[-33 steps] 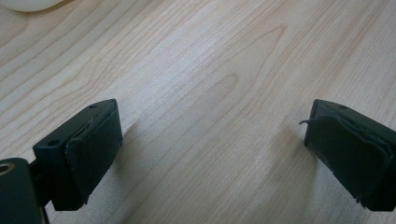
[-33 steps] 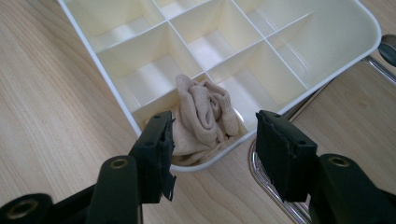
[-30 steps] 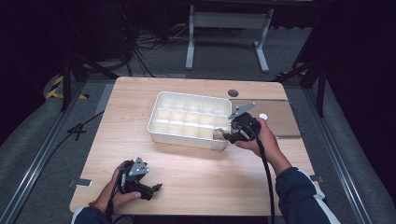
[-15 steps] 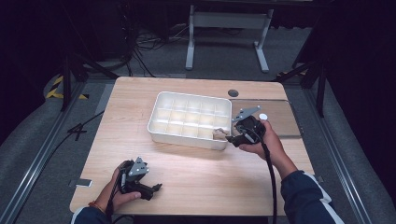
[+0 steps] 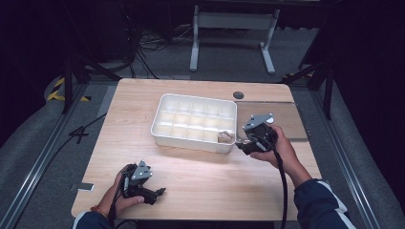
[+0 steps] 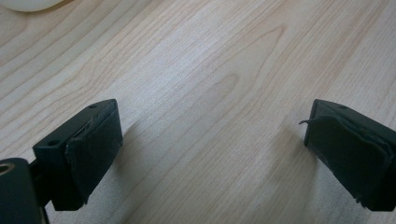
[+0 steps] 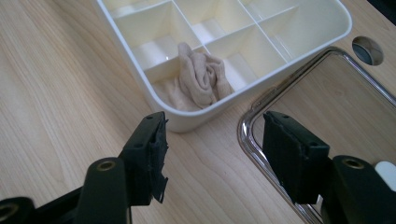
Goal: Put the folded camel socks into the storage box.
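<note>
From above, the wooden table point(image 5: 200, 181) holds a white compartment tray point(image 5: 165, 131) with its long side running left to right, and a clear lid point(image 5: 291, 119) lies flat just beside its right end. Your right gripper view adds what the high view blurs: a crumpled beige cloth point(image 7: 203, 79) in the tray's near right corner compartment. Your right gripper point(image 5: 242, 144) hovers beside that corner, jaws spread and empty, while your left gripper point(image 5: 160, 192) sits low near the table's front edge, pointing right, jaws spread wide over bare wood.

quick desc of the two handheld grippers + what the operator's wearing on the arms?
Both are black. The left gripper and right gripper each carry a grey three-cornered plate on top. The right trails a black cable. Their blocky jaws have worn dark pads. The sleeves are dark navy, the right one with white striping.
</note>
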